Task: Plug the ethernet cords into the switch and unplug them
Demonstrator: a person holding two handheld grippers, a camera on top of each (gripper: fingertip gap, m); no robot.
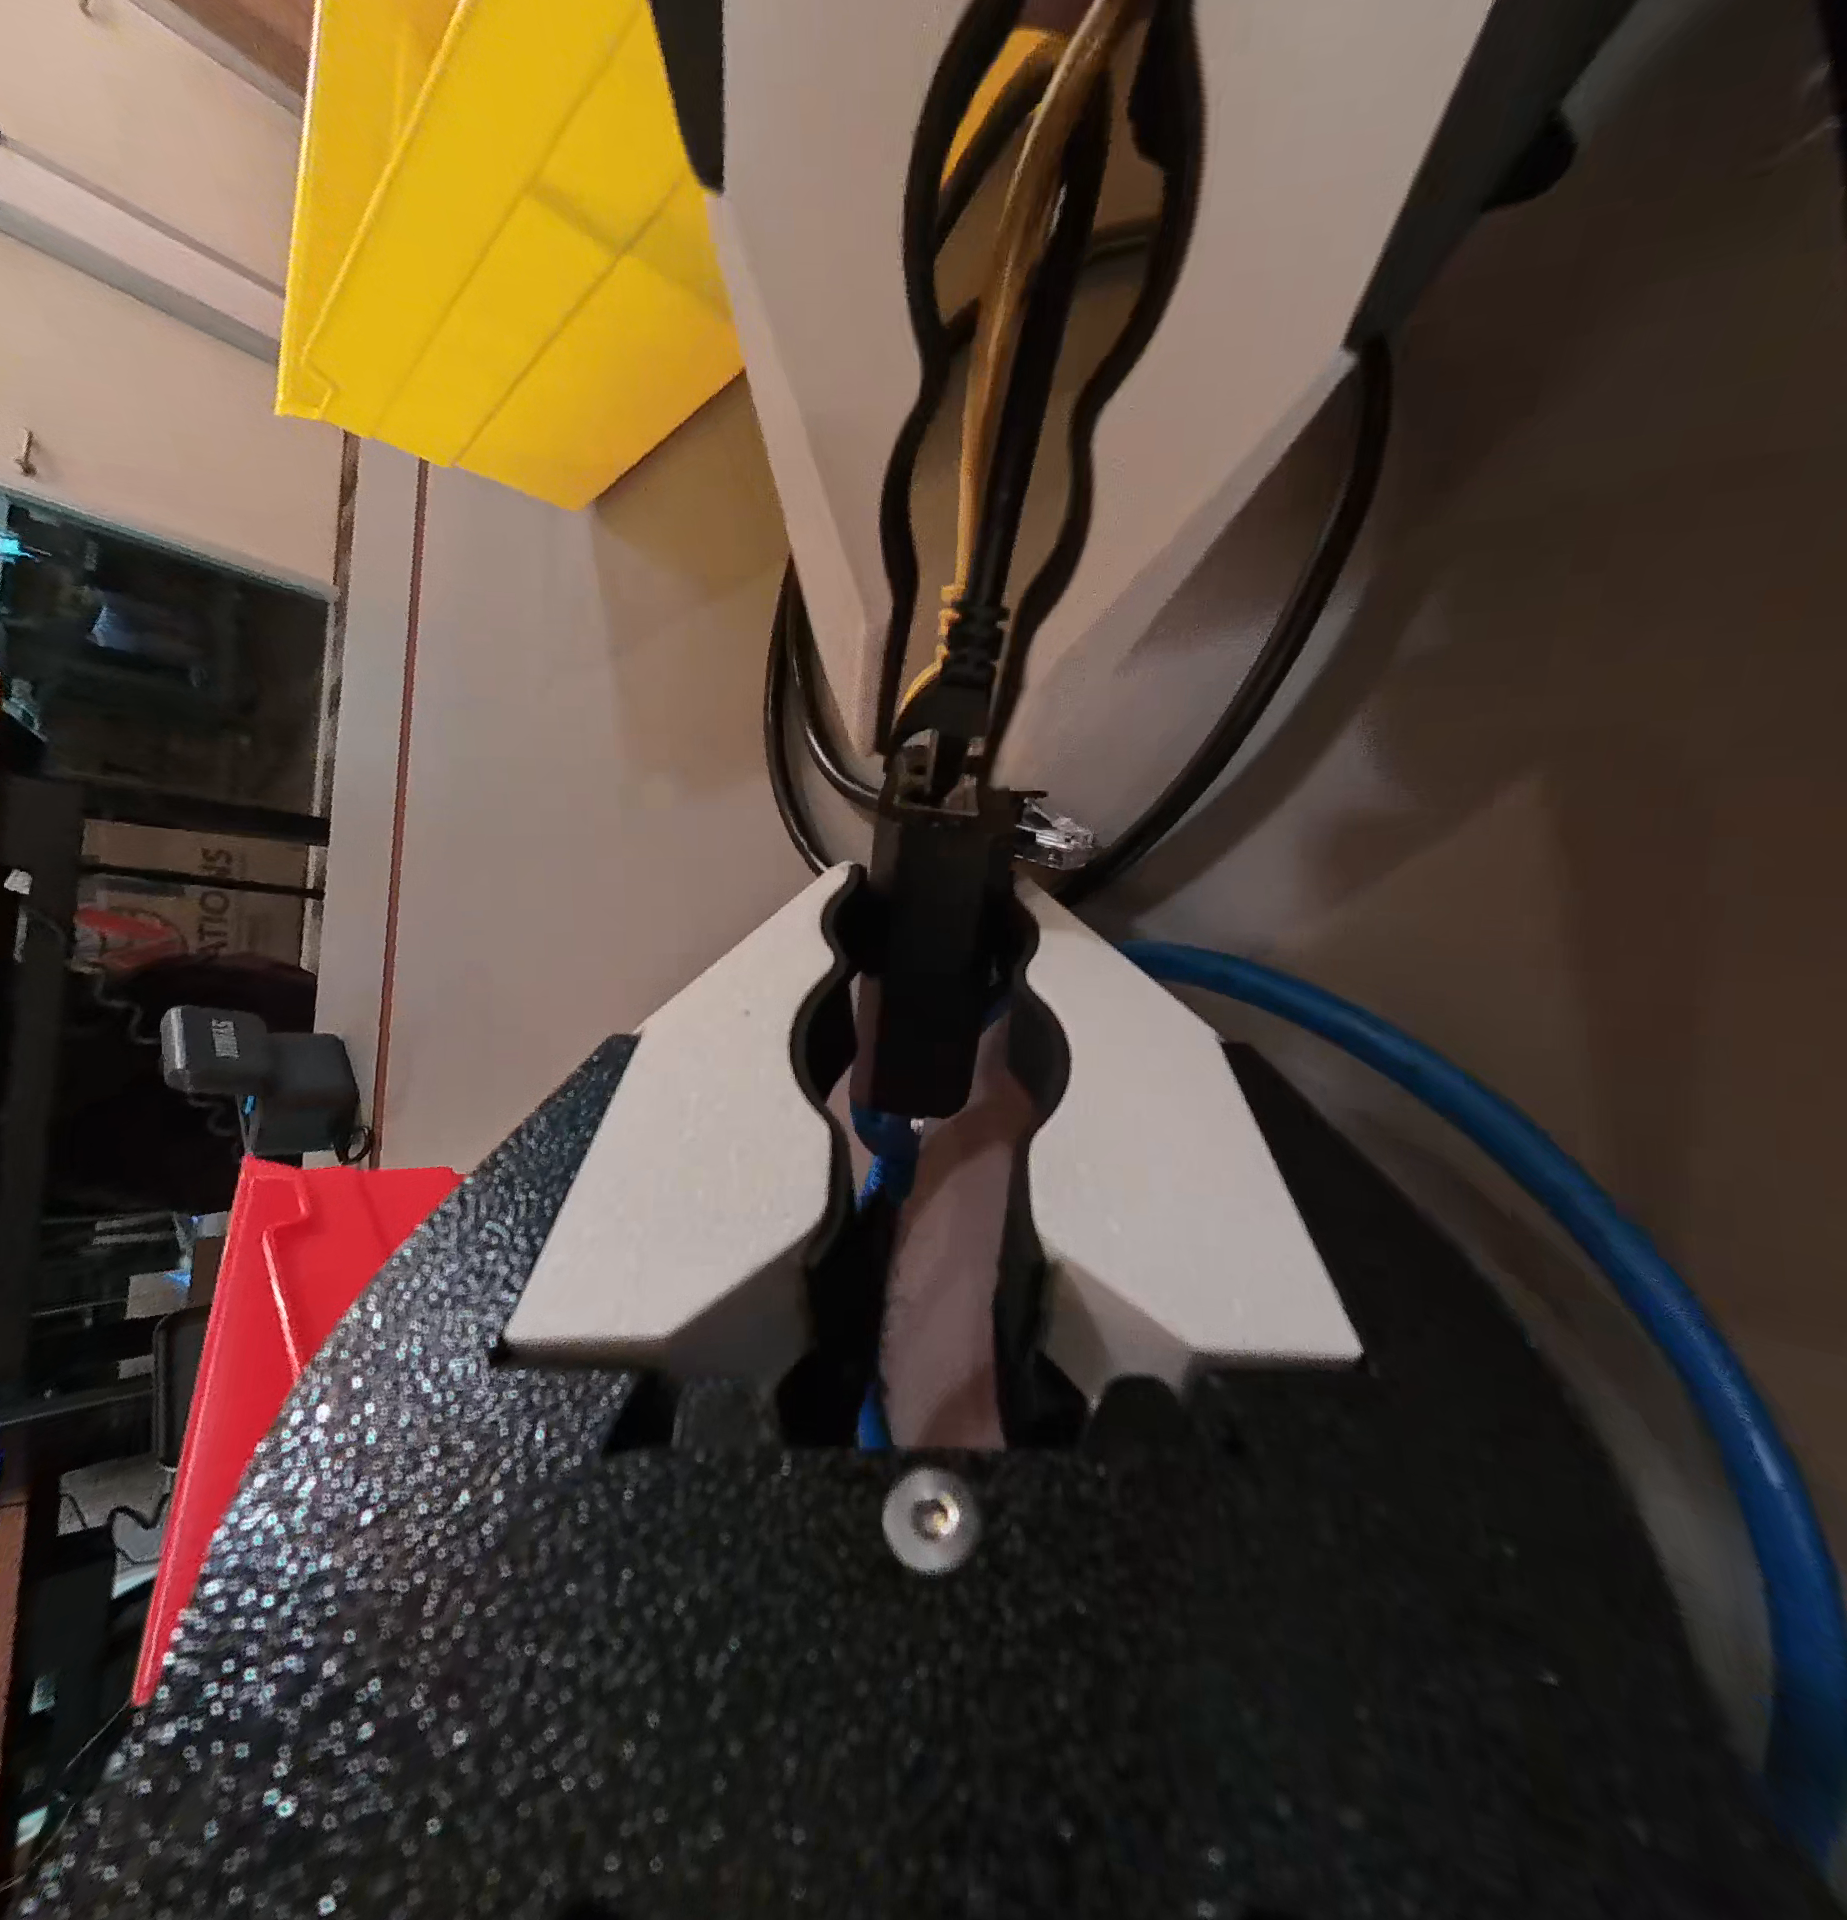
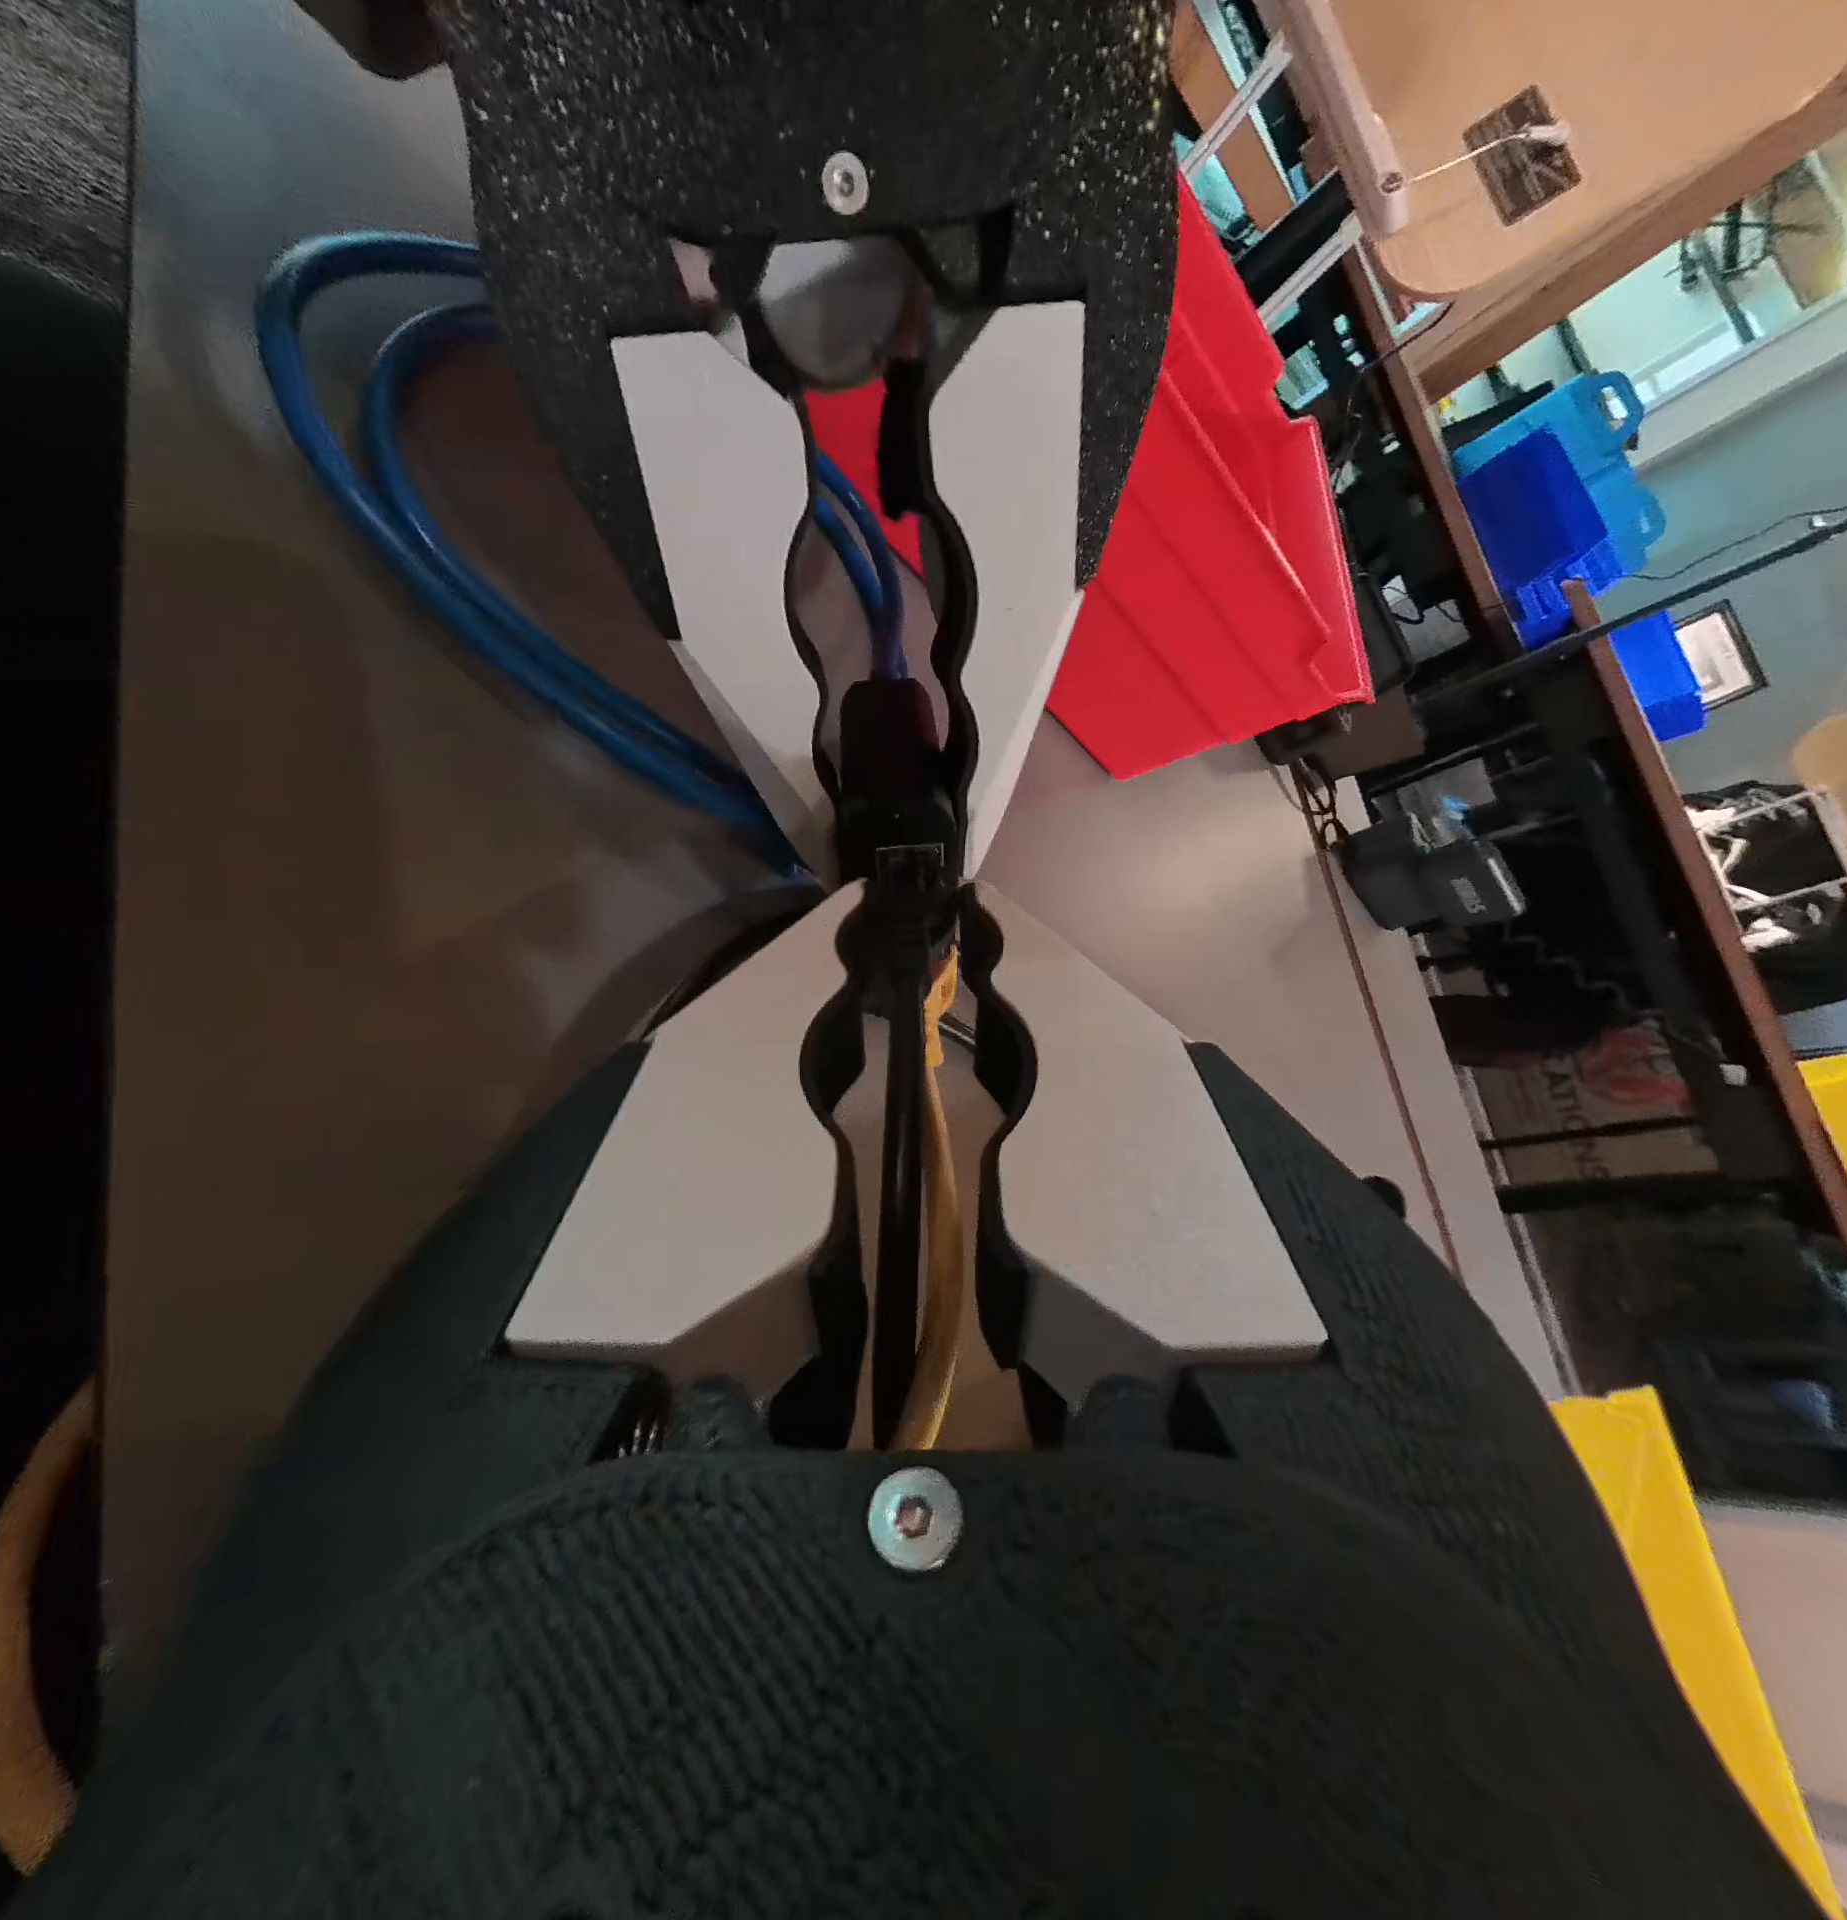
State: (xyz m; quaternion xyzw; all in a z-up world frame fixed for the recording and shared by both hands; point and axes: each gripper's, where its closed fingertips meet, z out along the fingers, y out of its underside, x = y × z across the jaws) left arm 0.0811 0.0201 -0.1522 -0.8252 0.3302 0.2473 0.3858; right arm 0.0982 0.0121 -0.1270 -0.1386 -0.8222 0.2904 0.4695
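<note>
My left gripper [image 1: 934, 997]: clamped on black coupler [image 1: 924, 987].
My right gripper [image 2: 903, 966]: pinching black cord [image 2: 898, 1195] plug at coupler.
Blue cord [image 1: 1584, 1247]: looped on table [image 1: 586, 675].

We are seeing a black switch [image 1: 924, 997] gripped between pale grey jaws with wavy black edges, a black cord [image 1: 986, 582] beside a yellow cord [image 2: 940, 1226], a blue cord [image 1: 1584, 1195] looping over the grey table [image 1: 586, 675], and red [image 2: 1199, 582] and yellow bins [image 1: 503, 229].
</note>
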